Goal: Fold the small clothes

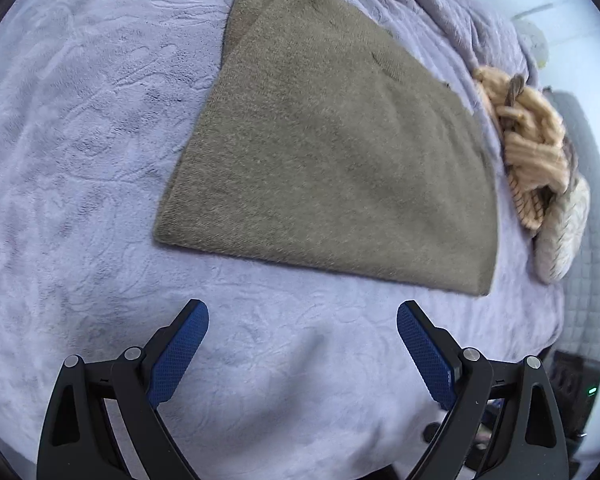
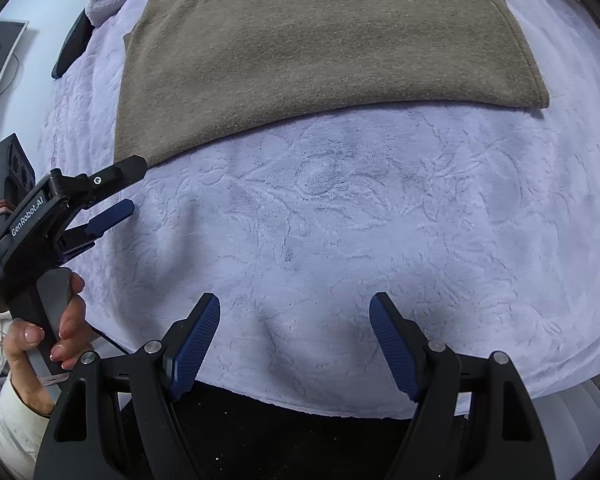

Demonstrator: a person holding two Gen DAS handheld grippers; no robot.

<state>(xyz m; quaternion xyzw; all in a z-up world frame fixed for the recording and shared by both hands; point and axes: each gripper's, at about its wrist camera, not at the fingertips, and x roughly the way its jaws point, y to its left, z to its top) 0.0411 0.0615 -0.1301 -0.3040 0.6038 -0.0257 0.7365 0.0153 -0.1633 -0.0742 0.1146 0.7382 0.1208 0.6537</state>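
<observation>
Two grippers are in my view, both pointing steeply down over a bed covered by a pale lilac blanket [image 2: 340,220] with an embossed floral texture. My left gripper [image 1: 302,314] has its blue-padded fingers spread wide with nothing between them, hovering above bare blanket just short of the near edge of a folded olive-brown knitted garment [image 1: 328,152]. That garment lies flat on the blanket, roughly a tapered rectangle, with a second layer showing at its far end. To its right, near the bed's edge, sits a heap of cream and tan knitted clothes [image 1: 536,148], apart from the olive piece. My right gripper [image 2: 295,308] is likewise spread, empty, above the blanket near the bed's front edge; the olive garment lies beyond it, not touched. In the right wrist view I also see the left gripper from the side, held by a hand [image 2: 48,340] in a light sleeve.
</observation>
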